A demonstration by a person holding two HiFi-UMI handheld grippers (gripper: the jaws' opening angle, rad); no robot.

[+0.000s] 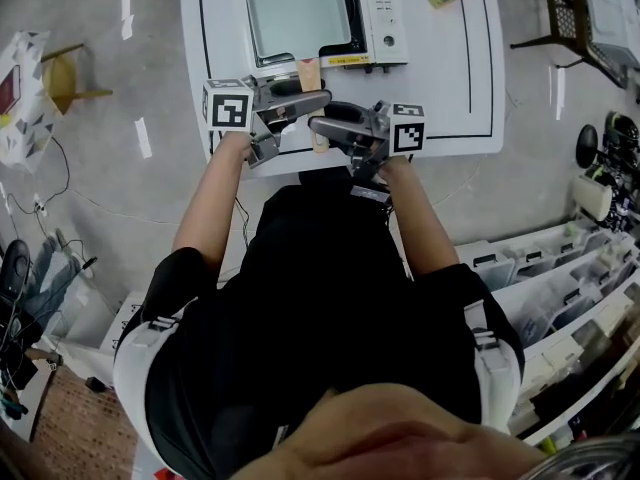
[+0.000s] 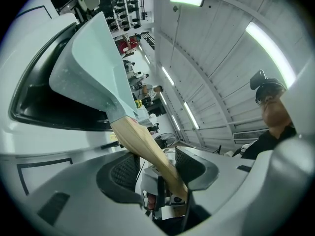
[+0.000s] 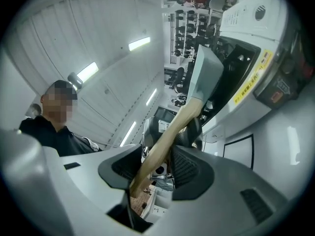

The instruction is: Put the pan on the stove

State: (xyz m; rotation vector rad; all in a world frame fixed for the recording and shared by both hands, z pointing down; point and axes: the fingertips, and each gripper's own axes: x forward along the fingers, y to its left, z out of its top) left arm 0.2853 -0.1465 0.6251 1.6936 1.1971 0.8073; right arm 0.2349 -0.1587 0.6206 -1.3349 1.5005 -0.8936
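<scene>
Step in hand looks like the set-down itself. The square pan [image 1: 295, 8] is over the black glass of the induction stove [image 1: 385, 13] at the far edge of the white table [image 1: 450, 78]. Its wooden handle [image 1: 308, 73] points back toward the person. Both grippers meet on that handle from opposite sides, close together and just in front of the stove.

Left gripper [image 2: 156, 167]: jaws apart w/ the handle running between them. The wood leans on one pad and there's a gap at the other, so it isn't clamping.

Right gripper [image 3: 157, 163]: jaws closed onto the handle, pads touching the wood on both sides. This one carries the pan.

The head view is too steep and the gripper views too skewed to show whether the pan base sits flat on the glass or hangs just above it. It's prob. down or nearly so.

Judgement: task nearly done. Next move calls for:
- settling the base fully on the glass, centred
- then easing the right jaws off w/o twisting the handle
- drawing both grippers back along the handle line, not sideways, since a sideways pull could drag or spin the pan off centre
- keeping the left jaws wide enough to clear the wood.
</scene>
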